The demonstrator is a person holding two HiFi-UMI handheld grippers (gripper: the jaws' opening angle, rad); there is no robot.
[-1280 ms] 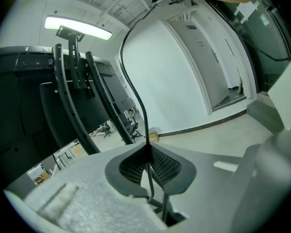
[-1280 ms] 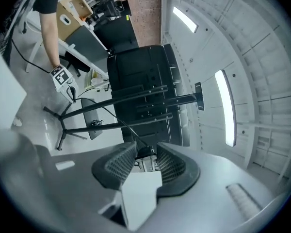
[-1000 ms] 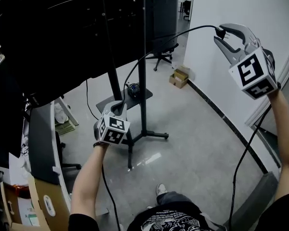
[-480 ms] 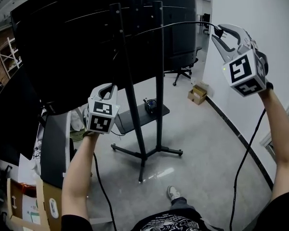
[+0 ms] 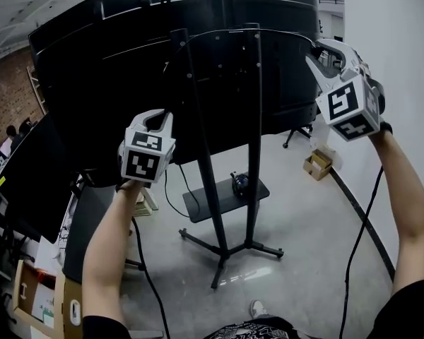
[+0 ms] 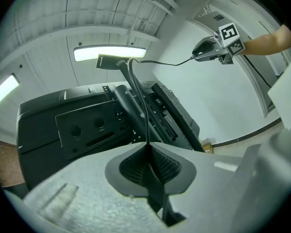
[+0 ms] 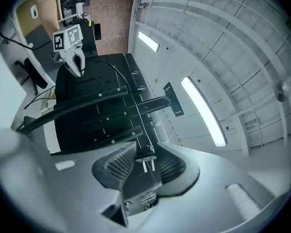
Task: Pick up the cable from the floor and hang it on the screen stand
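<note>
Head view has both my grippers raised at the back of the screen (image 5: 92, 69), one on each side of the stand (image 5: 254, 154). My left gripper (image 5: 159, 119) sits just left of the stand's two posts. My right gripper (image 5: 324, 54) is out past them, near the screen's upper corner. From the right gripper the cable (image 5: 275, 31) runs leftward across the tops of the posts as a thin dark line, and then I lose it against the black panel.

In the left gripper view the jaws are pinched almost together on the cable (image 6: 146, 115). It climbs straight out from between them, bends over at the post's top and stretches across to the right gripper (image 6: 203, 50).

In the right gripper view the jaws stand wider, clamped on the plug (image 7: 145, 155), with its prongs pointing back at the camera. The cable leads off ahead toward the left gripper (image 7: 77, 62).
</note>
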